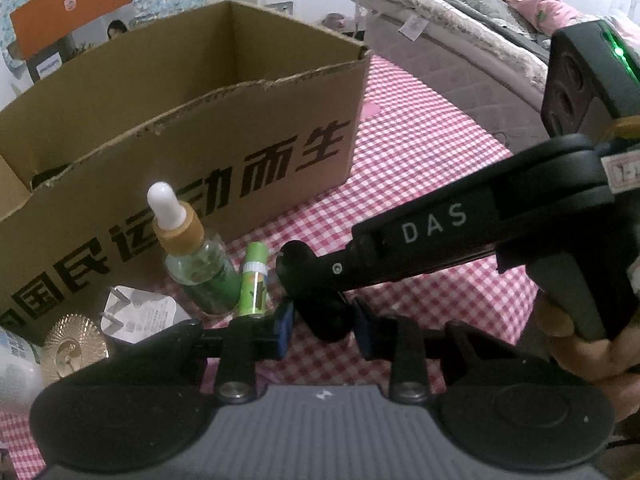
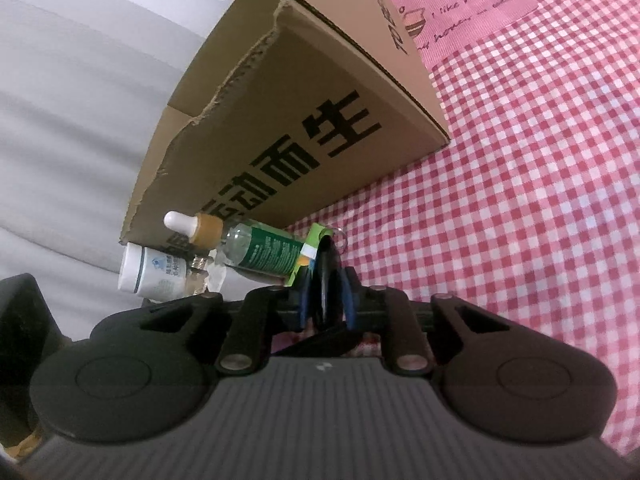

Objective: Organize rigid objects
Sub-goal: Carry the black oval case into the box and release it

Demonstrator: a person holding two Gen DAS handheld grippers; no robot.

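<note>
A flat black object [image 1: 330, 316], perhaps a case, stands on the checked bench [image 1: 420, 184] before the cardboard box [image 1: 200, 92]. Both the left tongs [image 1: 322, 326] and right tongs [image 2: 326, 300] are clenched on it. Next, I'd judge: lift it over the rim into the box.

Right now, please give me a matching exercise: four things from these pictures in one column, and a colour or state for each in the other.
1. dropper bottle
2. battery
3. box
4. black object

a. brown, open on top
b. white tip, standing
c. held by both grippers
d. bright green

Pairs: 1-b, 2-d, 3-a, 4-c
</note>
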